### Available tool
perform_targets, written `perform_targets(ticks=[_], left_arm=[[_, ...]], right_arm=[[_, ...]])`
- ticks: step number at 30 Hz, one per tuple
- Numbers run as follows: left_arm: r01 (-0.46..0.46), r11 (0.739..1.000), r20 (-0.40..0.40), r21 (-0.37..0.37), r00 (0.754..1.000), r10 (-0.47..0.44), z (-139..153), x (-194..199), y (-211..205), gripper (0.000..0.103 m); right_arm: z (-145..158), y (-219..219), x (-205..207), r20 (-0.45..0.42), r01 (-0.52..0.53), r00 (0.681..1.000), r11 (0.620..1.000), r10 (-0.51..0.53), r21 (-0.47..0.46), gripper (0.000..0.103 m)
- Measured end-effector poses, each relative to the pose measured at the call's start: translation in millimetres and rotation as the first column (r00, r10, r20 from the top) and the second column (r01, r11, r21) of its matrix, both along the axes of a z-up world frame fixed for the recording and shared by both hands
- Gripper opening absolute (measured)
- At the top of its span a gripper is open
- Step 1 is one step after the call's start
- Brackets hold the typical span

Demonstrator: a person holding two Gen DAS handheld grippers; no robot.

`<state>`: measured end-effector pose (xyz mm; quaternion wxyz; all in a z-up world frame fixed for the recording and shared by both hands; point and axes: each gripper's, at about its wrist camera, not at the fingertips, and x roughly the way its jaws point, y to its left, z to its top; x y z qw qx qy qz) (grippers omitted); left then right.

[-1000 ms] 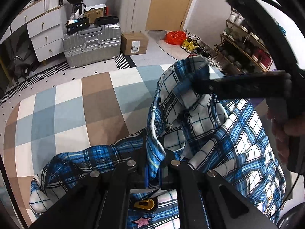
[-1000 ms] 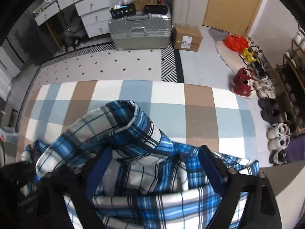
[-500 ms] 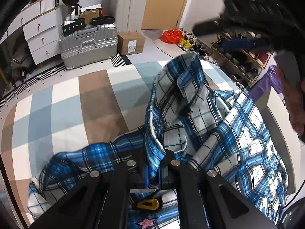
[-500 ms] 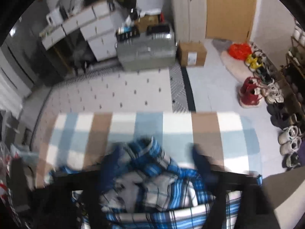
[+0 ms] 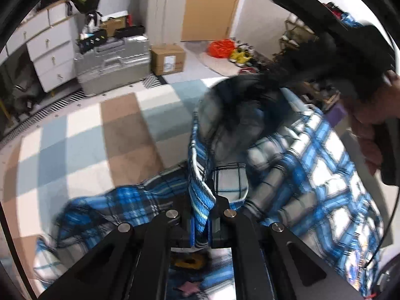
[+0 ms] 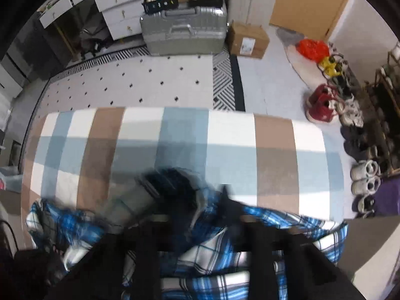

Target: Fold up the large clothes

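A blue and white plaid shirt (image 5: 312,170) lies bunched on a bed with a checked blue, brown and white cover (image 5: 82,135). My left gripper (image 5: 201,221) is shut on a raised edge of the shirt. In the right wrist view the shirt (image 6: 262,245) lies at the near edge of the bed cover (image 6: 225,137). My right gripper (image 6: 200,215) is blurred by motion above the shirt's collar; its jaws are too smeared to tell open from shut. In the left wrist view it appears as a dark blur (image 5: 300,75) over the collar.
Past the bed are a silver suitcase (image 6: 183,32), a cardboard box (image 6: 247,41), white drawers (image 5: 47,50), a tan door (image 6: 307,2), and shoes and a rack (image 6: 350,115) along the right. A patterned rug (image 6: 140,85) covers the floor.
My right gripper lifted off the collar, swung up and came back down toward it, now blurred. The collar has dropped lower. My left gripper keeps its hold on the shirt edge.
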<state>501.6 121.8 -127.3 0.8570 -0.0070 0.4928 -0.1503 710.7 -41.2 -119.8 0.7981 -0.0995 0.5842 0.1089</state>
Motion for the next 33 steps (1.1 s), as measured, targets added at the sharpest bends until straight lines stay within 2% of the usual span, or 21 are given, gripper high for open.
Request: perform_targets(ticks=[3, 5, 8, 10, 12, 14, 17, 19, 21, 24, 26, 30, 31, 33], left_arm=[[-0.061, 0.997, 0.01, 0.04, 0.998, 0.061, 6.3, 12.6, 5.0, 0.002], [-0.116, 0.989, 0.043, 0.088, 0.993, 0.112, 14.4, 27.1, 7.8, 0.002], [-0.187, 0.973, 0.056, 0.134, 0.982, 0.181, 19.8, 49.0, 12.3, 0.001], [-0.224, 0.965, 0.078, 0.134, 0.973, 0.216, 26.8, 56.8, 14.5, 0.001], [-0.268, 0.948, 0.125, 0.17, 0.961, 0.249, 35.6, 62.7, 12.4, 0.001], [-0.28, 0.931, 0.168, 0.234, 0.955, 0.245, 41.1, 69.8, 5.2, 0.001], [-0.286, 0.909, 0.202, 0.302, 0.952, 0.232, 48.4, 81.1, 2.7, 0.001], [-0.296, 0.908, 0.242, 0.297, 0.943, 0.228, 62.5, 76.7, 5.7, 0.001], [-0.298, 0.922, 0.283, 0.245, 0.932, 0.226, 84.2, 59.5, 9.6, 0.001], [-0.271, 0.954, 0.312, 0.126, 0.924, 0.221, 113.3, 17.3, 9.0, 0.001], [-0.221, 0.972, 0.33, 0.083, 0.926, 0.183, 126.6, -32.4, -0.9, 0.001], [-0.15, 0.987, 0.33, 0.061, 0.936, 0.122, 124.4, -115.6, -24.3, 0.001], [-0.139, 0.988, 0.32, 0.067, 0.941, 0.11, 118.8, -140.0, -29.5, 0.001], [-0.12, 0.991, 0.305, 0.051, 0.947, 0.099, 107.5, -175.4, -36.1, 0.001]], right_arm=[[8.8, -4.7, -8.2, 0.066, -0.024, 0.997, 0.998, 0.027, -0.05, 0.002], [24.3, -3.9, -15.3, 0.158, -0.038, 0.986, 0.997, 0.048, -0.067, 0.001], [45.1, 4.9, -33.6, 0.296, -0.08, 0.95, 0.993, 0.104, -0.091, 0.001], [48.3, 9.4, -39.9, 0.346, -0.1, 0.928, 0.987, 0.139, -0.128, 0.001], [55.0, 10.2, -40.0, 0.398, -0.106, 0.906, 0.987, 0.146, -0.123, 0.001], [61.1, 13.0, -33.1, 0.442, -0.102, 0.887, 0.99, 0.136, -0.1, 0.001], [68.7, 18.5, -17.7, 0.471, -0.075, 0.876, 0.994, 0.106, -0.084, 0.001], [83.6, 19.3, -10.8, 0.494, -0.08, 0.864, 0.995, 0.1, -0.062, 0.001], [101.4, 10.6, -11.2, 0.515, -0.074, 0.854, 0.997, 0.066, -0.006, 0.001], [121.0, -10.5, -27.5, 0.538, -0.083, 0.842, 0.994, 0.034, 0.068, 0.001], [128.8, -24.7, -49.9, 0.55, -0.102, 0.835, 0.99, 0.034, 0.094, 0.001], [138.9, -55.0, -119.2, 0.561, -0.14, 0.827, 0.978, 0.03, 0.154, 0.001], [138.5, -63.6, -147.4, 0.564, -0.144, 0.825, 0.976, 0.028, 0.162, 0.001], [134.5, -73.4, -182.1, 0.548, -0.153, 0.836, 0.972, 0.032, 0.177, 0.001]])
